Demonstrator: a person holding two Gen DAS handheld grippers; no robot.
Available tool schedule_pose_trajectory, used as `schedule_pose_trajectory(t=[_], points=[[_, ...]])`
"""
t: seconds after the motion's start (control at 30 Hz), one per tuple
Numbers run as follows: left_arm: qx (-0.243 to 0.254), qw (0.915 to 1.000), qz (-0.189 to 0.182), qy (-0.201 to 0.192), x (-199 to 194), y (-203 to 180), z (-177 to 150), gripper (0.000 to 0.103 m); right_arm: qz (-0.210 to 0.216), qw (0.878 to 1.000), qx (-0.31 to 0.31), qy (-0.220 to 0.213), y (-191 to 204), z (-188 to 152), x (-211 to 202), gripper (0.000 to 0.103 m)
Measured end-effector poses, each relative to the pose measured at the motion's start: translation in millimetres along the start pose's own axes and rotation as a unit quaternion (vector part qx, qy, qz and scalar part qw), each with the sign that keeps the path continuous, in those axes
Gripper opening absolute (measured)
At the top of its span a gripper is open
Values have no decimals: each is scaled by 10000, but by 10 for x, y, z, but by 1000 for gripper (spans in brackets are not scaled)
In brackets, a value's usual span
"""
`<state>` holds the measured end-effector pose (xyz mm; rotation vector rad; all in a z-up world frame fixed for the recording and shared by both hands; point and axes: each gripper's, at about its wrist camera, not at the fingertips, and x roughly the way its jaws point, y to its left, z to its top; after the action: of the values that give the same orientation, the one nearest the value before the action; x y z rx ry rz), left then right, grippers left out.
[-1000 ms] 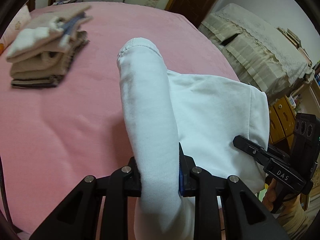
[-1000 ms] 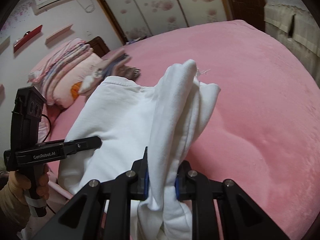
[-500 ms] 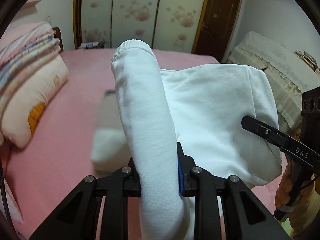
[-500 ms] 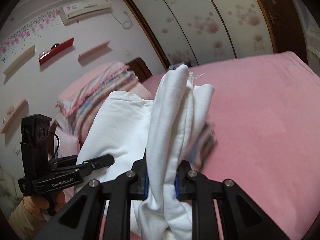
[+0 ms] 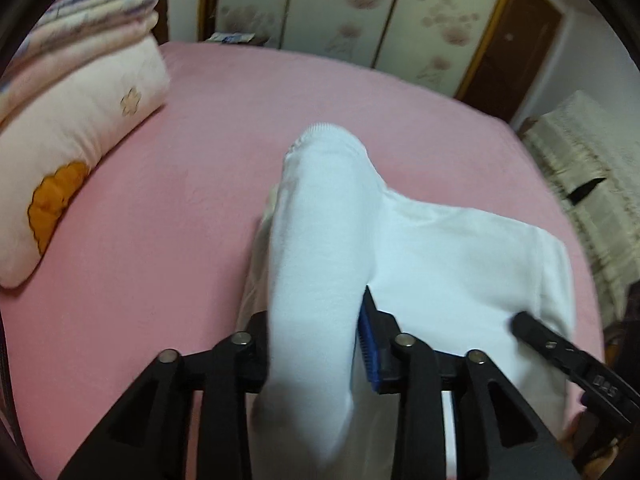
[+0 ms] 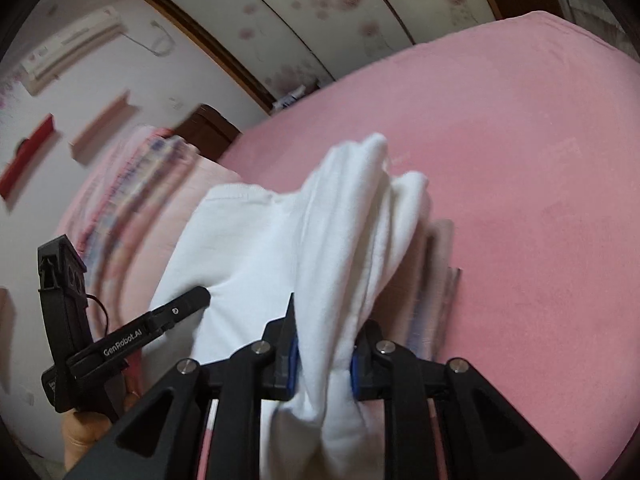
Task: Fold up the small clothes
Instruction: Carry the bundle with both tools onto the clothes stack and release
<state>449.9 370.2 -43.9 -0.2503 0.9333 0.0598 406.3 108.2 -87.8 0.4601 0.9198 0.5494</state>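
Above the folded stack, the white garment hangs. The left gripper has just spread its jaws (apparently releasing); the right gripper pinches its bunched edge.

Garment spans between both grippers, above the bed. One rolled end runs forward from between the left gripper's fingers; bunched end sits between the right gripper's fingers. Pillow far left of left gripper, folded blankets on it. Folded stack just right of right gripper, under the garment's edge.
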Motion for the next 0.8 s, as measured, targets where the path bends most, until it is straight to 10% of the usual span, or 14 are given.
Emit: schedule_pose_trajectory(t=[0.23, 0.8], points=[[-337, 9956, 444, -754, 165, 153, -121, 96, -438, 9935, -1000, -313, -78, -168, 66, 33], [-162, 9896, 824, -1165, -1293, -456, -680, 102, -1084, 9772, -1660, -763, 123, -336, -1243, 45]])
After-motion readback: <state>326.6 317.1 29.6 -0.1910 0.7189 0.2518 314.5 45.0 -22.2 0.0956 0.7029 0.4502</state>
